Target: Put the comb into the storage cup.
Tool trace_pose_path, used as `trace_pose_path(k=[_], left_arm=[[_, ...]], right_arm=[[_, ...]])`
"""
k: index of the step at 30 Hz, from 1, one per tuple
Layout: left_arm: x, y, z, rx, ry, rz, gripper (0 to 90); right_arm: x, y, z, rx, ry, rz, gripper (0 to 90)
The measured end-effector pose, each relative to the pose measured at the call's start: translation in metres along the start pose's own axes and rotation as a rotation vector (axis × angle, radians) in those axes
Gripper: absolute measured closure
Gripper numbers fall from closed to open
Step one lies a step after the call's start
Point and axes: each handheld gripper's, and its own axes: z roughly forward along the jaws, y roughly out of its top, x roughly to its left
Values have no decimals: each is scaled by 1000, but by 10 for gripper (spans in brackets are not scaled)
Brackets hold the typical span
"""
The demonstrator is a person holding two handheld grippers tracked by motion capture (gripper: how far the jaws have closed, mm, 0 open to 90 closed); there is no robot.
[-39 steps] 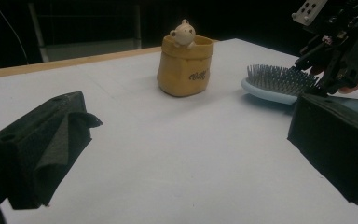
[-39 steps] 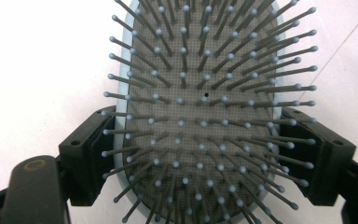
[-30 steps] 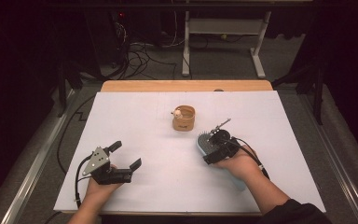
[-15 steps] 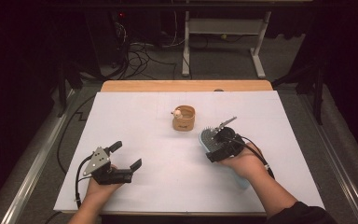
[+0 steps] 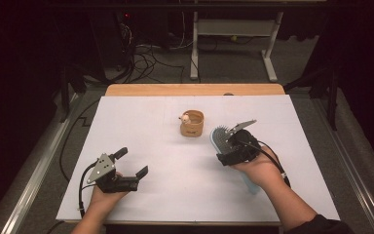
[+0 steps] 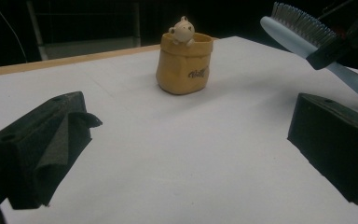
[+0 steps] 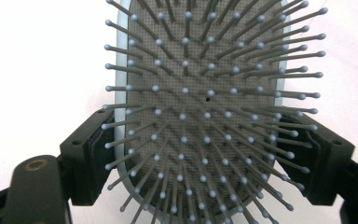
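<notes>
The right hand-held gripper (image 5: 229,148) is clamping the head of a pale blue hairbrush (image 7: 205,102), lifted off the white counter (image 5: 141,122) at 4 o'clock from the tan bear pot (image 5: 192,123). The left hand-held gripper (image 5: 130,163), at 8 o'clock, is gaping wide, holding nothing.

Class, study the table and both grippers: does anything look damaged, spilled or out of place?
One oddity: the pad lining on a jaw of the left gripper looks peeled, a loose flap curling off it. Otherwise nothing stands out: the pouch stands upright, and the right gripper clamps the hairbrush.
</notes>
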Motion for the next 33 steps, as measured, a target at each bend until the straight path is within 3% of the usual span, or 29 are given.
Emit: trace_pose_path(k=[14,33], left_arm=[[1,1,0,1,-3,4,4],[0,1,-2,0,-5,1,4]], right_arm=[[0,-2,-20,-208,-16,25,207],[4,-18,-21,-432,-31,26,206]])
